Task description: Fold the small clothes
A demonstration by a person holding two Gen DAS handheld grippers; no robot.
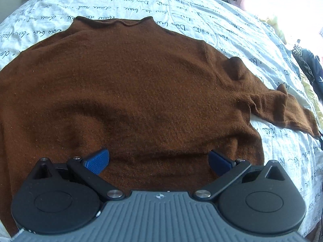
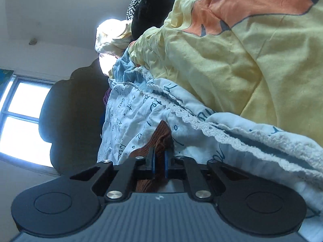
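Two right fingers (image 2: 154, 159) pinch the brown sweater (image 2: 161, 139) between them.

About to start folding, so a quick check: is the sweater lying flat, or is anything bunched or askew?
The brown sweater body lies mostly flat on the printed sheet, but its sleeve on the picture's right is bunched and creased near the shoulder. The right gripper pinches brown knit.

White bed sheet (image 1: 201, 10) is carrying repeated dark cursive script; most is staying illegible, though "douce nuit" is reading out in places. Small emblem on the left hand-held gripper (image 1: 159, 158) body is showing no readable text.
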